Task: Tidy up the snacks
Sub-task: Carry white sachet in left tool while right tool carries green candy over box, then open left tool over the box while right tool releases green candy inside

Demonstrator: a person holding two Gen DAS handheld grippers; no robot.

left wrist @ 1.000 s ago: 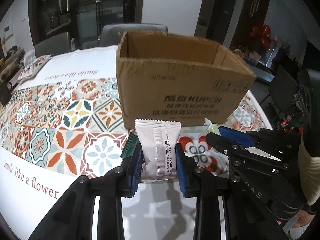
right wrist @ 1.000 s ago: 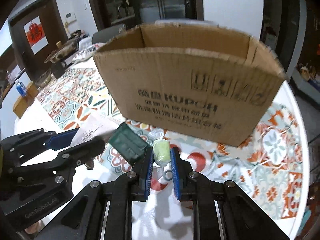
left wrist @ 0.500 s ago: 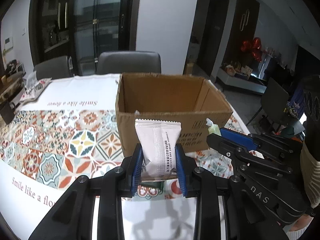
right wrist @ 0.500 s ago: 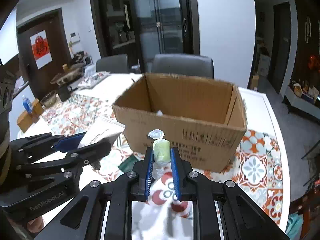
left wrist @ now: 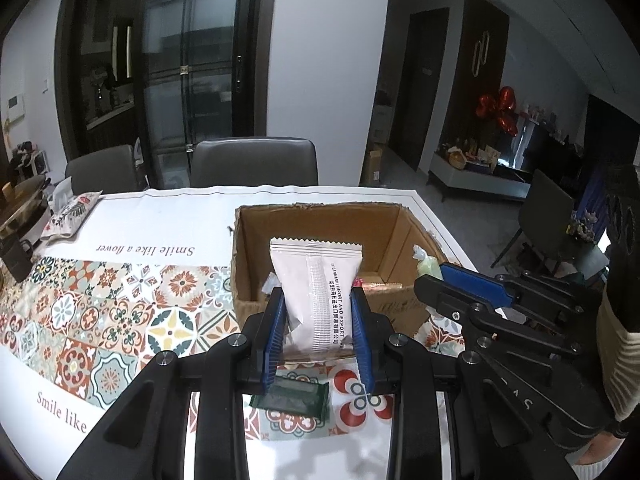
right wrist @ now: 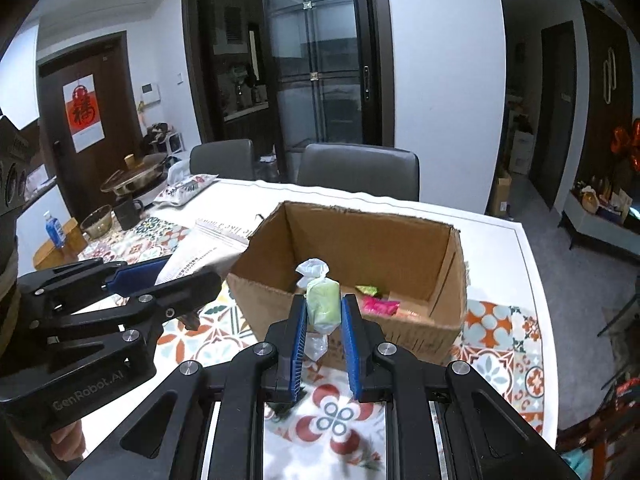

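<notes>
Carrying two snacks to the cardboard box: left gripper clamped on white sachet, right gripper on green candy; clear the near wall, then release over the interior.

box on table | chairs behind | packet before box

A home dining room: a table under a tile-patterned cloth reading "Smile like a flower", grey padded chairs at its far side, and a glass-fronted cabinet behind them. An electric pot and mug stand far left. A red paper charm hangs on a door; what looks like red balloons sit far right.
</notes>
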